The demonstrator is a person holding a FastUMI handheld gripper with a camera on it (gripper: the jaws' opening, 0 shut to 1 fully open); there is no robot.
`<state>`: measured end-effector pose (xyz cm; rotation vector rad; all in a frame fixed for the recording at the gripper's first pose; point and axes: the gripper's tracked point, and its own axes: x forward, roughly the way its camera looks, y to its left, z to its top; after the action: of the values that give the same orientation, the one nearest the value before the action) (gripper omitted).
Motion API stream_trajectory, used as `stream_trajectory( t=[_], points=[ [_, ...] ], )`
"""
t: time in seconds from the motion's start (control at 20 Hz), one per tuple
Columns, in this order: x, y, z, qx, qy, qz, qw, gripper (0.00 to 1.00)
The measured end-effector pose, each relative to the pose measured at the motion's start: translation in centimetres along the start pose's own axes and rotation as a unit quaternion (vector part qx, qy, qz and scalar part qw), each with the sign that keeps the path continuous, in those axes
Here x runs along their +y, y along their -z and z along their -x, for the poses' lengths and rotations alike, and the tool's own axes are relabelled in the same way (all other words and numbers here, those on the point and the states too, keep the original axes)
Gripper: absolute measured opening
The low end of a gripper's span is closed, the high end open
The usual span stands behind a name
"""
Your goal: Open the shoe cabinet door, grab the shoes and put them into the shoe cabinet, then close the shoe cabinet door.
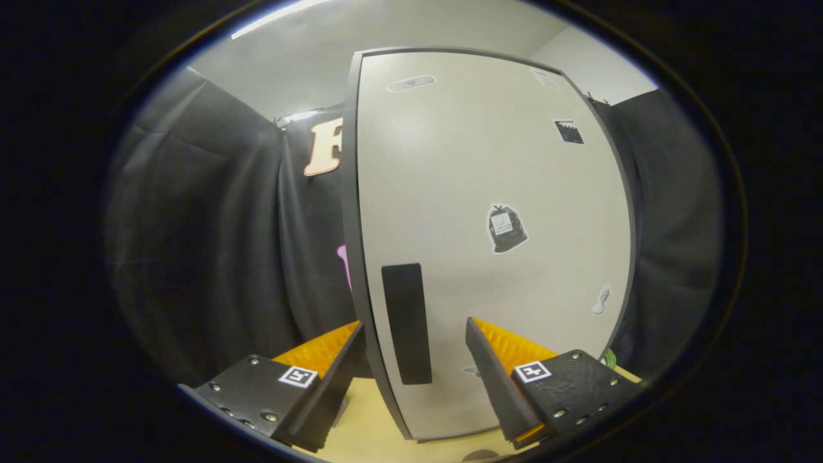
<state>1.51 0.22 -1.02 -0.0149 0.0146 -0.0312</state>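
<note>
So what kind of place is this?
Probably a recording booth, not a home: black cloth walls hang around a lone shoe cabinet on a wooden floor; the open gripper straddles its dark handle.

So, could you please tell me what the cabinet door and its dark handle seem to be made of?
The cabinet door looks like laminated board with a smooth, satin off-white face, a soft glare near its top, and a dark edge band. Its handle, just ahead between the open gripper's fingers, is a flat matte black strip, plastic or painted metal; I cannot tell which.
</note>
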Motion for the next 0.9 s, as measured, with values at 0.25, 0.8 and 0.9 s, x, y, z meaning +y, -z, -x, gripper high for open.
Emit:
stream_trajectory(
  t=[0.25,0.8,0.9],
  points=[
    [0.1,0.4,-1.5,0.001,0.001,-0.004,1.000,0.82],
    [0.5,1.0,-3.1,0.001,0.006,0.012,1.000,0.36],
    [0.5,1.0,-3.0,0.002,0.005,0.013,1.000,0.30]
  ],
)
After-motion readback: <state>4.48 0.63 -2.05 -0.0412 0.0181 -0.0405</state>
